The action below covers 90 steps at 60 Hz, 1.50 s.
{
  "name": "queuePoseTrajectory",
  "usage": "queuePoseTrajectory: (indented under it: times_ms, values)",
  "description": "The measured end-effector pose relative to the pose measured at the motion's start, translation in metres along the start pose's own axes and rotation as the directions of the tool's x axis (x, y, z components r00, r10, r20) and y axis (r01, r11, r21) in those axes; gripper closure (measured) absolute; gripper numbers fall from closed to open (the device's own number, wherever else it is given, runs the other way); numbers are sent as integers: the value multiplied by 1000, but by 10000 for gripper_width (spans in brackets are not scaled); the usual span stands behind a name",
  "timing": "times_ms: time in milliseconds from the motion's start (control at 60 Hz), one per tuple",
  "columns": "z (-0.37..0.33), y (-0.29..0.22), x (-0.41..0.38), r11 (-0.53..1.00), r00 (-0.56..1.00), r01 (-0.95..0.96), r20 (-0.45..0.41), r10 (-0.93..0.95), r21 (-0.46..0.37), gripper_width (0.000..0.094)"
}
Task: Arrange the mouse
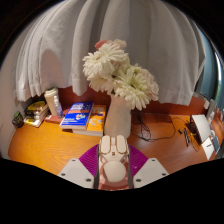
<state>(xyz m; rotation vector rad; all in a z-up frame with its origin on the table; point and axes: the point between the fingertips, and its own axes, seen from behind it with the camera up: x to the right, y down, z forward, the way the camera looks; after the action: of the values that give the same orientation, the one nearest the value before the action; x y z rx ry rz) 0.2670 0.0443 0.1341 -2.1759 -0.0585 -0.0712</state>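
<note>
While the gripper (113,172) pinches a white mouse (114,160) between both pink pads, it sits above the wooden desk (50,145); a vase of white flowers (120,78) stands just beyond.

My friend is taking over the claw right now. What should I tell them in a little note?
Claw: shut on the white mouse, both pink pads pressing its sides.
Mouse: held in the claw above the wooden desk, not set down.
Beyond it: a vase of white flowers right ahead, blue books to one side, cables to the other.
Done: mouse picked up.
Left: choose a bare spot on the desk, lower the mouse, open the claw. Probably steer clear of the vase.
</note>
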Motion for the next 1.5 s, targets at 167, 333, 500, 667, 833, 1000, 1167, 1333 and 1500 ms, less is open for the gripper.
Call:
queuePoseTrajectory:
  times_ms: [167,333,500,667,833,1000,1167,1333,1500]
  values:
    - [54,72,29,989,997,-62,26,66,-131,545]
    - [83,115,26,979,997,-49,56,61,-196,543]
    - [86,116,27,981,997,-53,53,64,-187,442]
    - [80,117,30,976,999,-36,15,40,-217,146]
    - [37,71,19,986,998,-54,5,56,-156,73]
    - [-32,17,6,996,997,-66,-31,64,-68,73]
    - [-92,-11,-22,997,996,-79,-28,80,4,74]
    - [-133,-13,-57,997,998,-66,-20,67,25,74]
    - [-163,-1,-98,998,998,-58,6,58,31,76]
